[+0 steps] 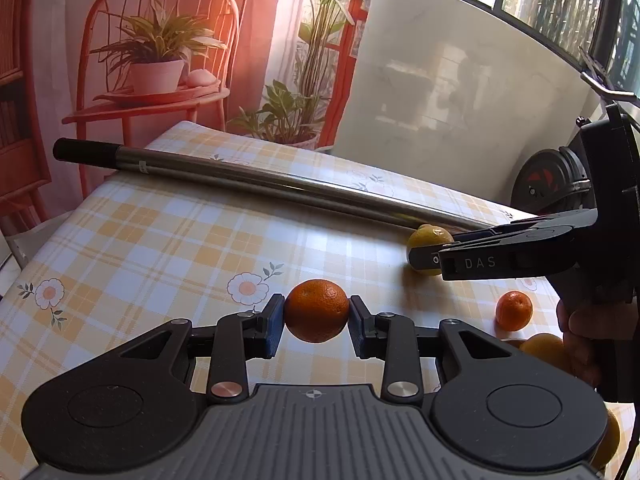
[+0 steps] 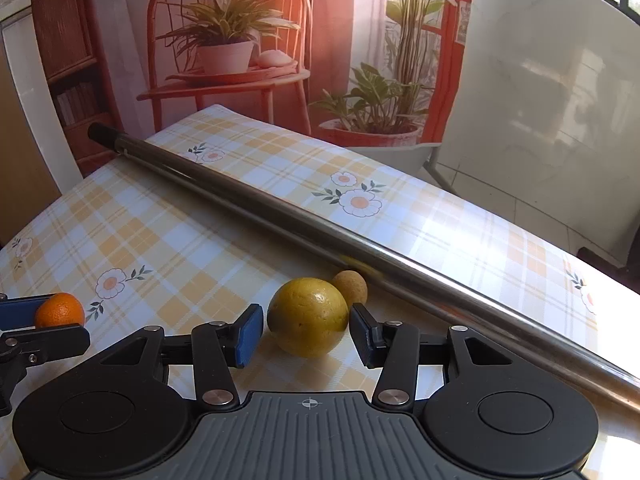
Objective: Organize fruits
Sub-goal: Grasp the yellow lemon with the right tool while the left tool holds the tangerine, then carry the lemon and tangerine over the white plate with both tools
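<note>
My left gripper [image 1: 316, 312] is shut on an orange tangerine [image 1: 316, 300], both blue pads pressing its sides just above the checked tablecloth [image 1: 160, 240]. In the right wrist view the same gripper [image 2: 66, 318] and tangerine [image 2: 60, 310] show at the far left. My right gripper [image 2: 307, 320] stands open around a yellow-green round fruit [image 2: 308, 316] resting on the cloth; a narrow gap shows at the left pad [image 2: 250, 334]. In the left wrist view the right gripper [image 1: 428, 252] straddles that fruit [image 1: 426, 236]. A small brown fruit [image 2: 350, 288] lies just behind it.
A long metal pole [image 1: 280, 184] with a black end lies diagonally across the table behind the fruits. Another tangerine [image 1: 514, 310] and two yellow-orange fruits [image 1: 544, 350] [image 1: 608, 440] lie at the right, near a hand [image 1: 580, 332]. Beyond the table's far edge hangs a backdrop.
</note>
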The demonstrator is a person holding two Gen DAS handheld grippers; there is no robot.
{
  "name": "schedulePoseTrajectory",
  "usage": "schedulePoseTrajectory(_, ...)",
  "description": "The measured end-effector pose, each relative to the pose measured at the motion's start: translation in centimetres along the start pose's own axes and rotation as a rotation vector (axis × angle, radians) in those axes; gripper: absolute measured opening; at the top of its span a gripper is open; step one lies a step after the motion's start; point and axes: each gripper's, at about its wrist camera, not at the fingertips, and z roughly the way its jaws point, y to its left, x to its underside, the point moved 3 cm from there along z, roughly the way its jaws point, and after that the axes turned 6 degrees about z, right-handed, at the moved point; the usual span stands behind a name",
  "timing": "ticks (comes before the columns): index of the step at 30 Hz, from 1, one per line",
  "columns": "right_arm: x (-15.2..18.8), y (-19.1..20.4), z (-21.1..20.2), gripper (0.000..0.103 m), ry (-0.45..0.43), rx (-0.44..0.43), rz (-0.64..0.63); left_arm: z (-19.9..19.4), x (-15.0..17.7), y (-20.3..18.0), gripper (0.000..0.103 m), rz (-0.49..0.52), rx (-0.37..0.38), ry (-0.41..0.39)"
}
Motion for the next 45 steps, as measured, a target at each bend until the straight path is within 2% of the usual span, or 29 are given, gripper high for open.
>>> schedulePoseTrajectory(9,-0.1,-0.6,0.5,0.043,0.030,-0.018,0.045,0.0,0.3,-0.2,0.036,-0.006,0.012,0.005)
schedulePoseTrajectory(17,0.2,-0.4,-0.9,0.042,-0.011,-0.026,0.037,-0.4,0.1,-0.1,0.036,-0.014,0.016,0.015)
schedulePoseTrajectory(32,3.4,-1.0,-12.7,0.042,-0.172,-0.138,0.152,-3.4,0.0,-3.6,0.036,0.045,0.040,0.007)
schedulePoseTrajectory(37,5.7,-1.2,-16.2,0.042,-0.218,-0.133,0.187,-4.8,0.1,-4.8,0.036,0.075,0.041,0.002)
schedulePoseTrajectory(45,9.9,-1.9,-19.6,0.042,-0.245,-0.104,0.257,-7.0,0.6,-6.3,0.036,0.108,0.047,-0.010)
